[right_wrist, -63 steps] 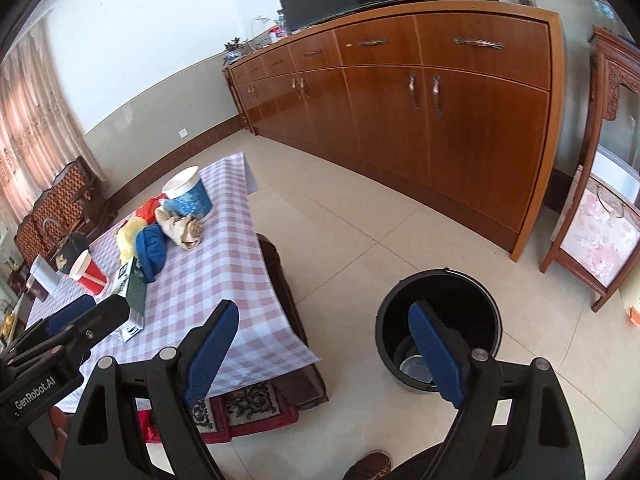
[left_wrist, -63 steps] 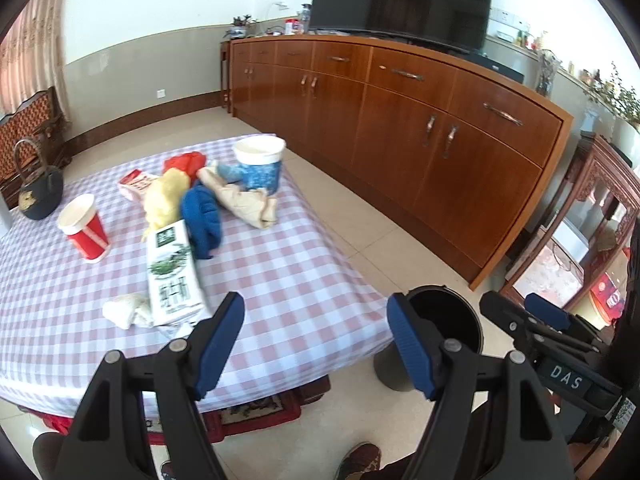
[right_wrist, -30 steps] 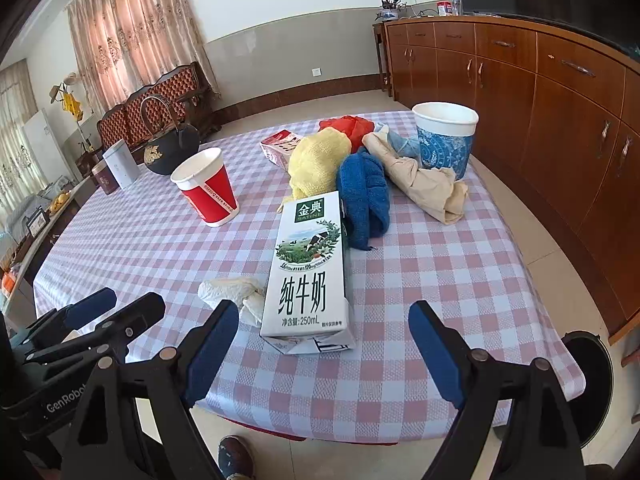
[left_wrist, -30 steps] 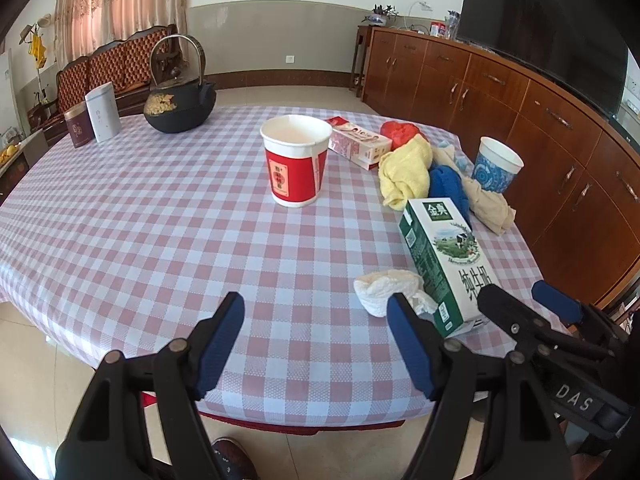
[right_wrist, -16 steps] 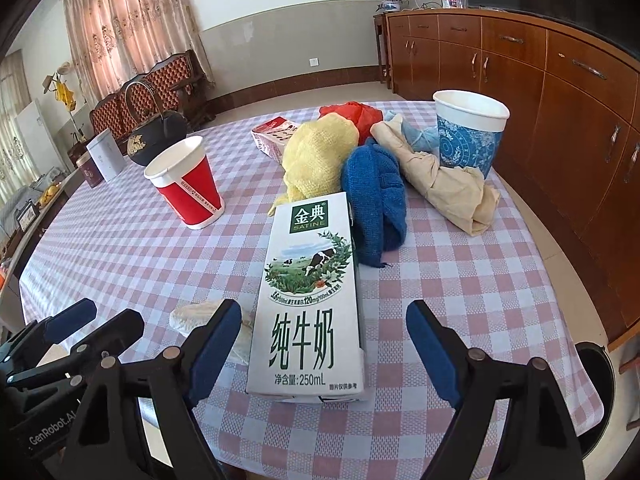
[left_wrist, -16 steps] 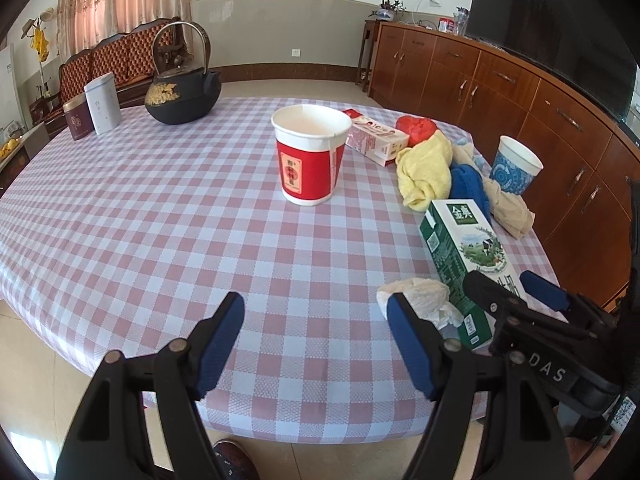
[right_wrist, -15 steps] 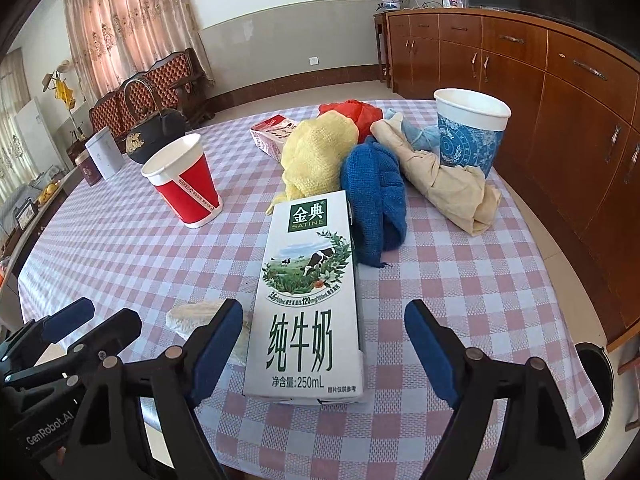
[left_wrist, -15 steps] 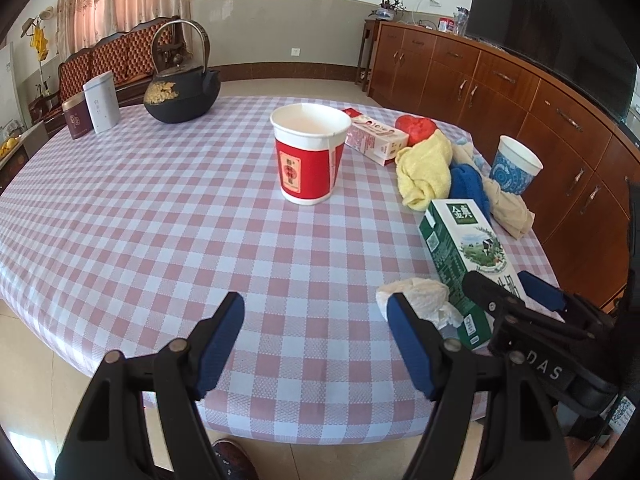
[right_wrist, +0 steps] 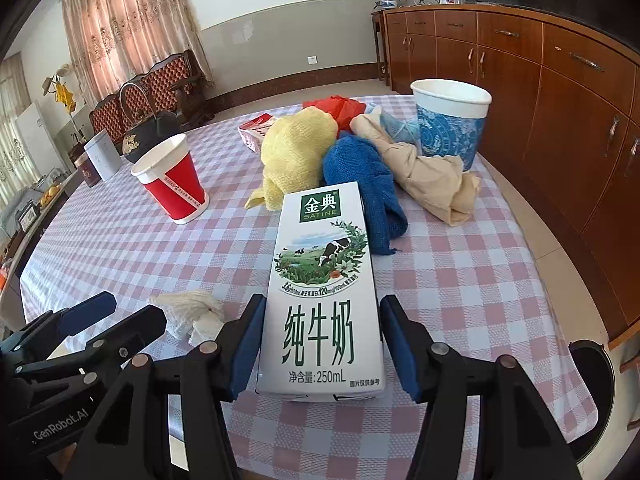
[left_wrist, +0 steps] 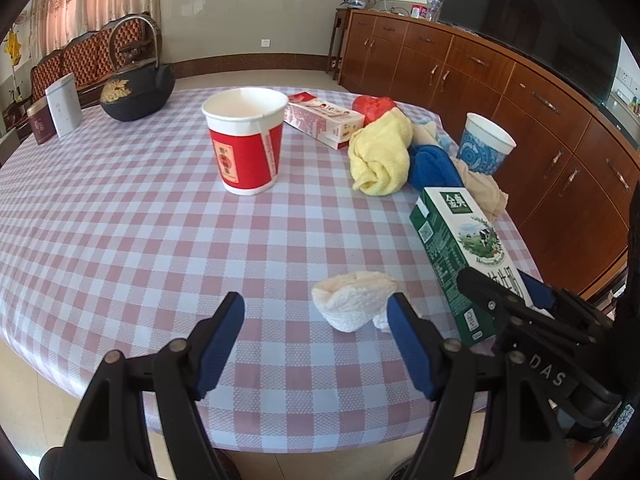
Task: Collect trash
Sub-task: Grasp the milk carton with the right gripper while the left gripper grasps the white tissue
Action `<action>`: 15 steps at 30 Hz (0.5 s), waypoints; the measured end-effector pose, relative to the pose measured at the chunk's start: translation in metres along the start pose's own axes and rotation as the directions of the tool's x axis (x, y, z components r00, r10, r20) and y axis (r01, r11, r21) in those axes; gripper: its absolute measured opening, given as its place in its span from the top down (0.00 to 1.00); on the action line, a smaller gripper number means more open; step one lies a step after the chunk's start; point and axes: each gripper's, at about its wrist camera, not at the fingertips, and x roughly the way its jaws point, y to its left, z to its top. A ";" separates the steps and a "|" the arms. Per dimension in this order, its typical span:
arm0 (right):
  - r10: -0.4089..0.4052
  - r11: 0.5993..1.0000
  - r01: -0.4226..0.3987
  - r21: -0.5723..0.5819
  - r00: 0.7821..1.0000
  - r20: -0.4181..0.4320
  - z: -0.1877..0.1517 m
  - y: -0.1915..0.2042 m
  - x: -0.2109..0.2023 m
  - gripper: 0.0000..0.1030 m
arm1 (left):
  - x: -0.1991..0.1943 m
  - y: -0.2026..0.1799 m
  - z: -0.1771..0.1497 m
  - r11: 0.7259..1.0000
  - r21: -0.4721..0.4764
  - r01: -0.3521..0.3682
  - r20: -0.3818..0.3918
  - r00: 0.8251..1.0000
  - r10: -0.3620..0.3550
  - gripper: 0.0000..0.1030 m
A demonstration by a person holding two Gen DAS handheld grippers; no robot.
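1. The milk carton lies flat on the checked tablecloth near the table's front edge, its printed face up. It is the landmark for the rest.
2. The right gripper straddles the carton's near end, one blue pad on each long side. Its jaws have just been closing with the carton between them. The left pad looks to be at the carton's side, while a thin gap shows at the right pad, so the carton is not clamped.
3. The left gripper hovers to the left of the carton with its jaws partly open and nothing between the pads.
4. A crumpled white tissue lies on the cloth just left of the carton. In the left wrist view it sits just ahead of that gripper's right finger.
5. Behind the carton's far end lie a yellow cloth and a blue cloth, the blue one touching the carton.
6. A beige cloth and a blue paper cup stand behind the carton to its right.
7. A red paper cup stands behind the carton to its left.
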 end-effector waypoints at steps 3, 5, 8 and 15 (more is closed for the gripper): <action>-0.004 1.000 0.004 0.031 1.000 0.005 -0.003 -0.014 -0.006 0.41 | 0.008 -0.007 0.000 1.000 0.012 0.017 -0.013 1.000 -0.017 0.27; 0.002 0.999 -0.003 0.042 1.000 0.003 -0.004 -0.021 -0.008 0.41 | 0.015 -0.012 0.000 0.999 0.015 0.029 -0.029 0.999 -0.028 0.27; 0.012 0.999 -0.012 0.042 1.000 0.001 -0.004 -0.024 -0.009 0.40 | 0.025 -0.016 0.000 0.999 0.020 0.034 -0.042 0.999 -0.033 0.27; 0.024 0.999 -0.023 0.038 0.999 -0.024 -0.006 -0.023 0.002 0.37 | 0.029 -0.014 0.000 0.998 0.022 0.059 -0.004 0.998 -0.059 0.39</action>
